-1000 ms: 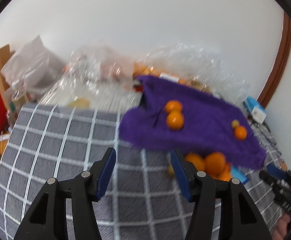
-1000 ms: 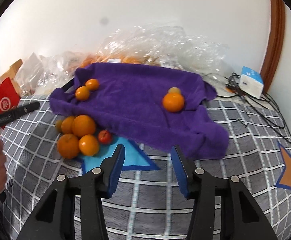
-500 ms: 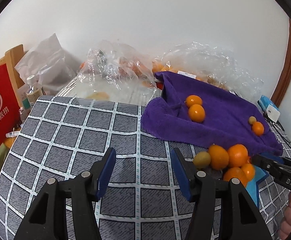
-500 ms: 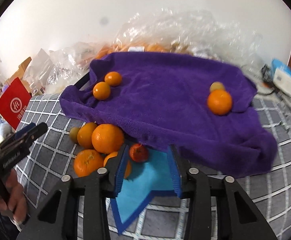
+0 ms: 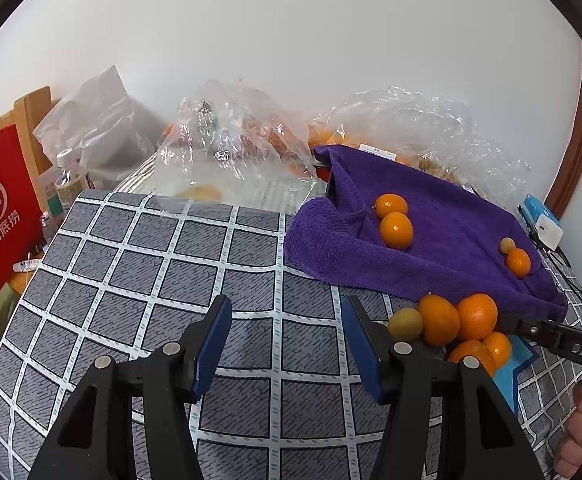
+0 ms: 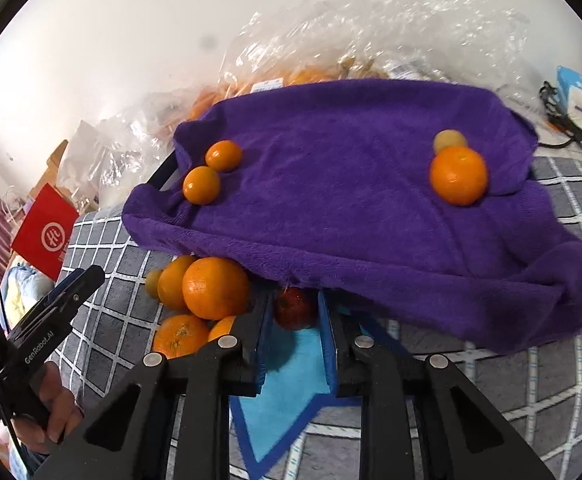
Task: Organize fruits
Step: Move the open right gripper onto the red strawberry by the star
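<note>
Our right gripper (image 6: 294,330), jaws parted around a small red fruit (image 6: 294,307) at the plush purple towel (image 6: 355,184) edge, our left gripper (image 5: 287,344), jaws wide open over the checked cloth (image 5: 151,280)

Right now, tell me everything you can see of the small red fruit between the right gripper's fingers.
The red fruit is small, round and dark red, with a dull, slightly mottled skin; what kind it is cannot be told. It lies on the blue star patch of the checked cloth, half tucked under the front edge of the purple towel, which hides its top. The right gripper brackets it, one finger on each side, with no visible gap on either side. The oranges sit to its left, beyond the left finger.
</note>
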The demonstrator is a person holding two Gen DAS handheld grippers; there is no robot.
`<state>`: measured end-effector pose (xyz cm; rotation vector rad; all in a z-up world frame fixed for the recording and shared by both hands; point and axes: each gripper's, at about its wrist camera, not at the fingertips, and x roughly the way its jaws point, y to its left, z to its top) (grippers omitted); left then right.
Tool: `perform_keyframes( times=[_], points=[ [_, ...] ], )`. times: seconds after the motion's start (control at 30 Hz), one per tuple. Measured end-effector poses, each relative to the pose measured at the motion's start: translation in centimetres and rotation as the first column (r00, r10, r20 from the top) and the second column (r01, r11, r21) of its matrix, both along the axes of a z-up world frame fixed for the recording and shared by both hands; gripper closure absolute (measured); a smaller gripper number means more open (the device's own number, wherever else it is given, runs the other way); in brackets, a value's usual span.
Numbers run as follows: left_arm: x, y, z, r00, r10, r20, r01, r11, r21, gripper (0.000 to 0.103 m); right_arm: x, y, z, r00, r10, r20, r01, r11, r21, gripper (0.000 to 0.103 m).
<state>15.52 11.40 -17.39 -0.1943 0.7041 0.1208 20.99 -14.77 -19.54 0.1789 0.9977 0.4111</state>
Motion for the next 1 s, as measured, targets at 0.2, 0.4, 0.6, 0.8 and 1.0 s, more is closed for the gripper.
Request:
perform_keyframes(
  times=[0.2, 0.4, 0.6, 0.8, 1.0],
  points=[
    [-0.1, -0.1, -0.1, 1.000, -0.005, -0.006, 0.005, 1.000, -0.007, 0.048, -1.9, -3.9, 1.4, 0.997, -0.048, 0.053, 0.051, 0.997, -0.052, 0.081],
    [-0.1, -1.0, -0.1, 0.999, -0.044, -0.018, 0.044, 0.999, 0.009, 0.048, -2.5, -6.3, 0.3, 0.997, -0.067, 0.045, 0.072, 0.990, -0.125, 0.080],
    [0.1, -1.4, -0.6, 0.994, -0.093, -0.053, 0.092, 0.996, -0.014, 0.048, -3.3, -6.5, -1.1, 0.995, -0.064, 0.074, 0.074, 0.988, -0.139, 0.079],
    [-0.1, -1.5, -0.8, 0.989, -0.137, -0.057, 0.134, 0.989, -0.056, 0.048, -3.6, -6.2, -1.2, 0.992, -0.071, 0.106, 0.088, 0.982, -0.168, 0.079],
    [0.9, -2.5, -1.8, 0.973, -0.175, -0.153, 0.173, 0.984, -0.028, 0.048, -4.0, -5.2, -1.2, 0.989, -0.058, 0.135, 0.091, 0.965, -0.247, 0.079]
  ],
)
